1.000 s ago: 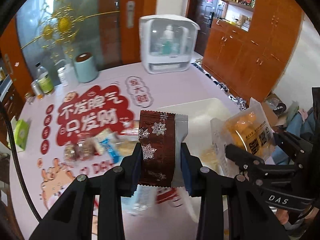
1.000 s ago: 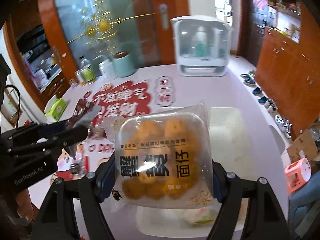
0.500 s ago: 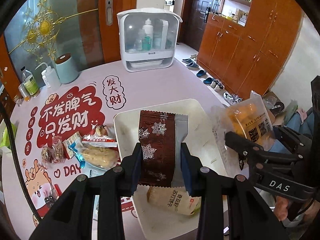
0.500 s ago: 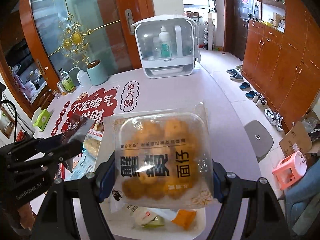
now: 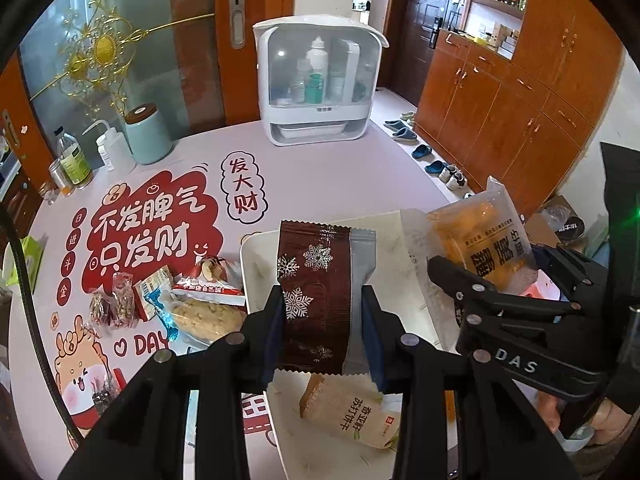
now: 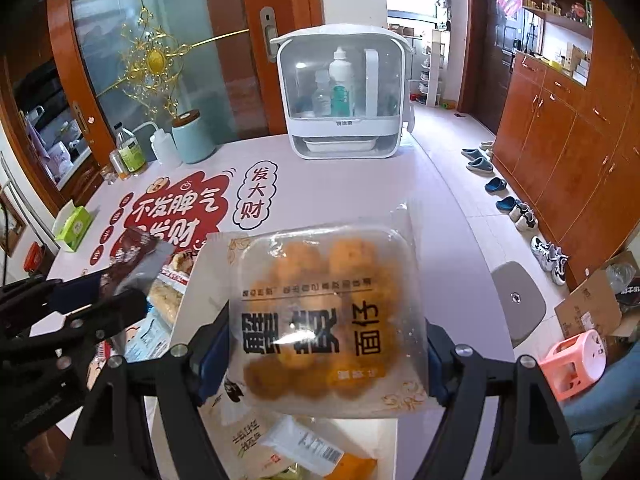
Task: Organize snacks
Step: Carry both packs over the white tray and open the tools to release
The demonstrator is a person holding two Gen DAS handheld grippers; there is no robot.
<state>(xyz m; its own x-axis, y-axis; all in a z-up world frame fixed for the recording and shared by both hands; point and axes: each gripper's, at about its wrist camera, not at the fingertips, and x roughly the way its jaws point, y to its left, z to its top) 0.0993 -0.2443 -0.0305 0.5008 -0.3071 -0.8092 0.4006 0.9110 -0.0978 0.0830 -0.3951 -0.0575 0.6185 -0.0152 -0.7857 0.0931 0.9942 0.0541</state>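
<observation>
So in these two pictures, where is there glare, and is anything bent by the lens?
Right wrist view: a white glare streak crosses the clear bag of round golden snacks across its black print. Left wrist view: the brown snowflake-printed packet is sharp and glare-free. Both views: fisheye curves the orange wooden cabinets, with dark corners.

Glossy foil wrapper (image 5: 316, 296), clear plastic pack (image 6: 320, 320), seemingly matt tray (image 5: 400, 248)

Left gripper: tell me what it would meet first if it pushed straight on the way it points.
Probably the white tray, close to the beige cracker packet already in it; depth is unclear.
</observation>
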